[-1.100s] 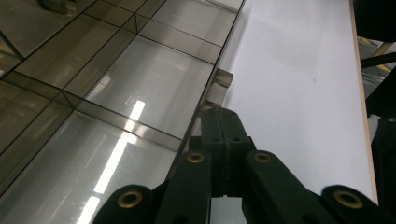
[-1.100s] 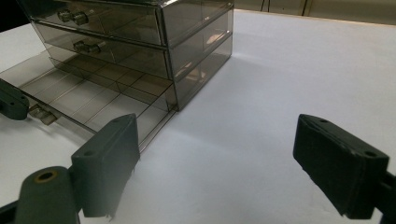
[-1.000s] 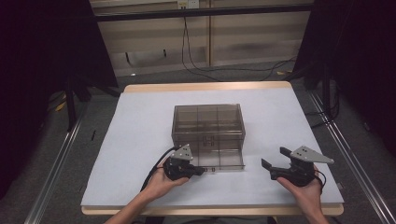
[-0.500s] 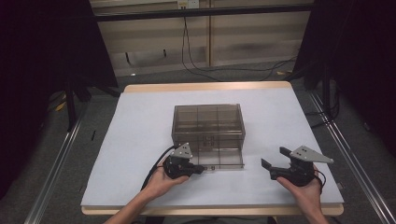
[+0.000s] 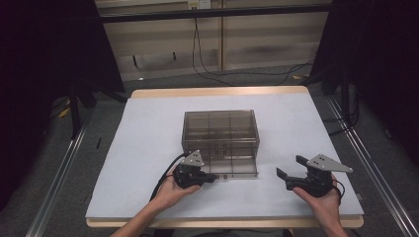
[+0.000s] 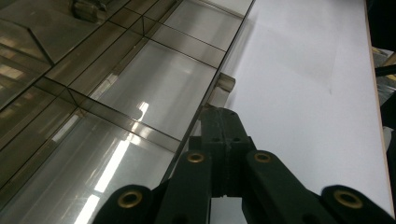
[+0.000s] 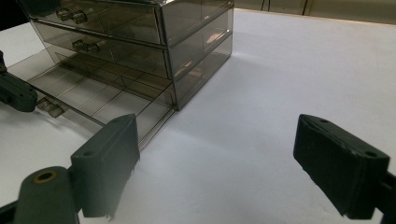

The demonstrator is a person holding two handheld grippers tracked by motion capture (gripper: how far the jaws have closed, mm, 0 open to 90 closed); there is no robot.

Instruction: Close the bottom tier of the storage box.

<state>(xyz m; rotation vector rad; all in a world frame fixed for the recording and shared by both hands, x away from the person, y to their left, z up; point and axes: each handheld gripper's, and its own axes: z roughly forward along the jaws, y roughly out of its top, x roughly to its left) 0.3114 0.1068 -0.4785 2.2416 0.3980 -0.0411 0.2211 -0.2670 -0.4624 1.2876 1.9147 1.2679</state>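
A smoky clear drawer cabinet [image 5: 221, 134] sits mid-bench, its bottom drawer [image 5: 232, 167] pulled toward the near edge. The left gripper [image 5: 213, 177] is clamped on that drawer's knob [image 6: 226, 83]. The right gripper [image 5: 290, 169], jaws apart, rests near the near right corner, white bench [image 5: 148, 133] bare between.

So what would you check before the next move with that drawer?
1. Bottom drawer pulled out of the cabinet: ok.
2. Left tongs shut at the drawer's front edge: ok.
3. Left tongs really gripping a knob: cannot tell; one knob shows free just past the tips.
4. Right tongs open, nothing between them: ok.
5. Right tongs apart from the cabinet and drawer, out of the drawer's way: ok.
6. Drawer compartments hold nothing that could slide: ok, they look empty.
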